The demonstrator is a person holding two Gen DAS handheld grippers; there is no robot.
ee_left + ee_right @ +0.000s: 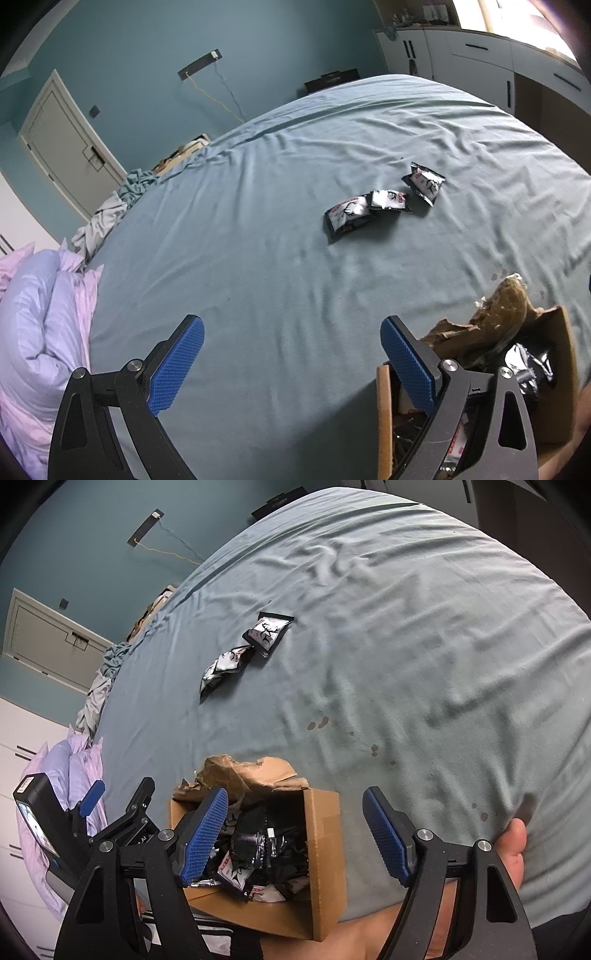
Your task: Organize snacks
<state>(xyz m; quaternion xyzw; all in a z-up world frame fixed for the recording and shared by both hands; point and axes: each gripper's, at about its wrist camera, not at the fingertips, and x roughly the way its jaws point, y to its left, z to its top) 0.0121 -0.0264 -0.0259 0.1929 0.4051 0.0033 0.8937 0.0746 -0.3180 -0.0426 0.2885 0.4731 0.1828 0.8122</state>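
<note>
A bedroom in a home: a wide bed (258,240) under a wrinkled grey-blue sheet fills both views, with a lilac duvet (40,325) bunched at its edge and crumpled clothes (110,210) beside that. Teal walls (129,44) hold a white panelled door (62,140) and a wall socket with trailing cables (201,66), and white built-in cabinets with dark handles (480,51) stand below a bright window

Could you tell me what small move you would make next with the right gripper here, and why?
Probably lower the right gripper into the open cardboard box onto one snack packet. Its jaws stand open and empty just above the box, which is still full of packets, while only three packets lie in a row on the bedsheet. The left gripper is also open and empty.
</note>
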